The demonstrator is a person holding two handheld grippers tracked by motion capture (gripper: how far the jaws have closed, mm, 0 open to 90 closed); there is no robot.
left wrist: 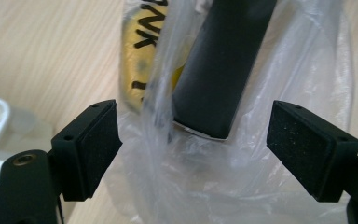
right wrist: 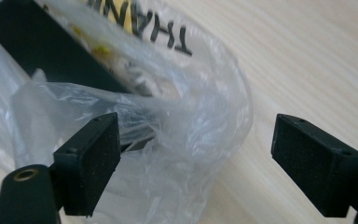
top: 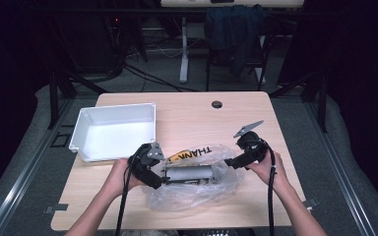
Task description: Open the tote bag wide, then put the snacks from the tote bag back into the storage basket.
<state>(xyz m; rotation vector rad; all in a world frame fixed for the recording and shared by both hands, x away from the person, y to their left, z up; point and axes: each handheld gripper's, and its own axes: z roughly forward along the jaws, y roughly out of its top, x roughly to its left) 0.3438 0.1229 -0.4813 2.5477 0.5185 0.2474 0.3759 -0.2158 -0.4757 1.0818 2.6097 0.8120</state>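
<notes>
Handling the plastic bag (top: 197, 179) near the table's front edge — both grippers, left (top: 158, 181) and right (top: 230, 162), spread wide, pinching nothing — regrip film only, clear of the dark box (top: 189, 173) inside.

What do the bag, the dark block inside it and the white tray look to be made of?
Bag: thin clear plastic film, glossy and crinkled; the table shows through it. Dark block: matte black, flat-sided with a crisp edge, probably plastic or coated card; the look leaves it open. White tray: smooth rigid moulded plastic, by its even walls and rim. Table: pale wood-grain top, likely laminate.
</notes>
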